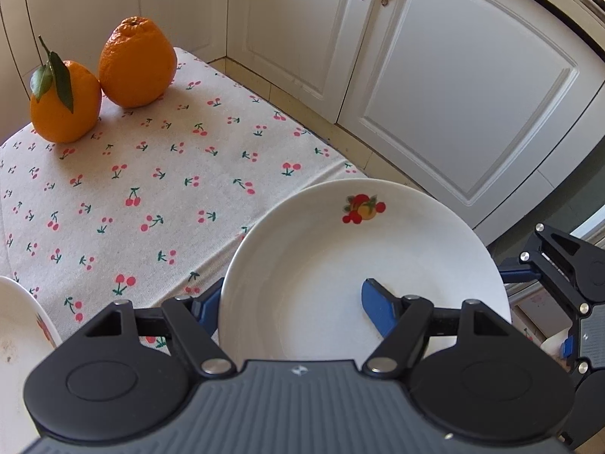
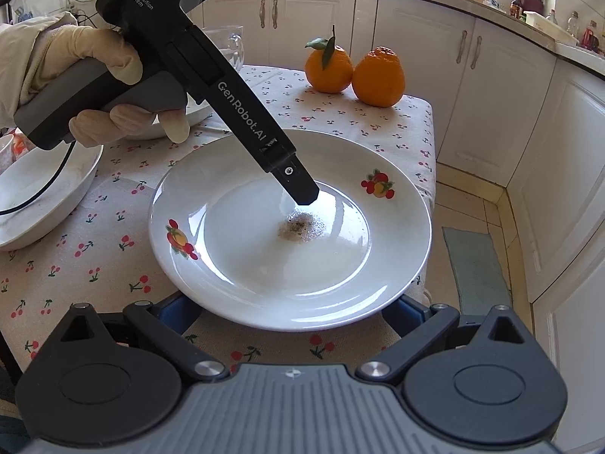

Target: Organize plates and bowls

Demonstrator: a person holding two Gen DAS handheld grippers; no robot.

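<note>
My left gripper (image 1: 291, 291) stands about half open and seems clamped across the plate (image 1: 340, 246) rim: one finger lies in the well, the other outside beneath it. In the right view it reaches in from 10 o'clock. My right gripper (image 2: 291, 314) is spread wide at 6 o'clock, both fingers passing under the near rim, pinching nothing. The plate sits dead ahead at 12, so the left hand carries it. The bowl (image 2: 56, 204) lies at 9 o'clock.

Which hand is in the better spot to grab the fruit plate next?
Left. The left gripper straddles the plate rim, one finger inside, one outside. The right gripper has its fingers wide apart below the near rim.
</note>
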